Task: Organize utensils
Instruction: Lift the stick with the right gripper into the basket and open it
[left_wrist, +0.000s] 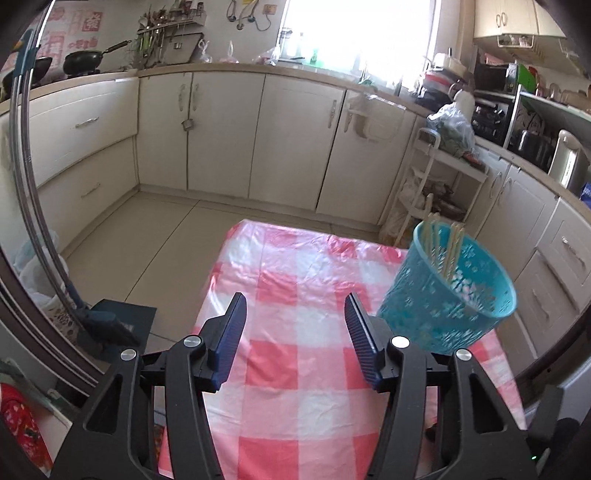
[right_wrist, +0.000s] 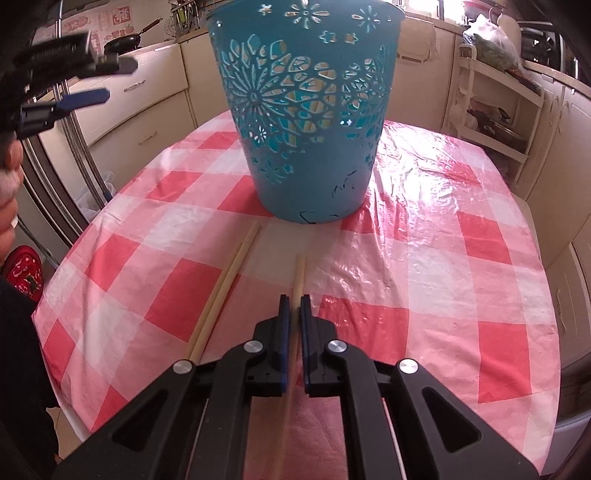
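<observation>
Pale wooden chopsticks are the utensils here: one single chopstick (right_wrist: 298, 280) lies along the red-and-white checked cloth of the bench (right_wrist: 461, 258), its far tip pointing toward a blue basket (right_wrist: 306, 122). Just to its left, a pair of chopsticks (right_wrist: 225, 288) lies side by side at a slight slant, their far ends stopping just short of the basket's base. The basket is a turquoise plastic bucket shape with cut-out flower patterns in its wall, and it stands upright on the far middle of the bench. From the left wrist view the basket (left_wrist: 448, 291) sits at the right, slightly blurred, with several more chopsticks (left_wrist: 445, 247) standing inside it and leaning on its rim. Cream kitchen cabinets (left_wrist: 221, 133) run around the room beyond the bench, and a white rack (right_wrist: 495, 110) stands at the far right. The right tongs (right_wrist: 294, 301) are drawn narrow around the single chopstick, whose shaft runs between the two blue pads and on past them toward the camera. The left tongs (left_wrist: 295, 299) are spread wide with nothing between them, held above the cloth with the basket just to their right.
</observation>
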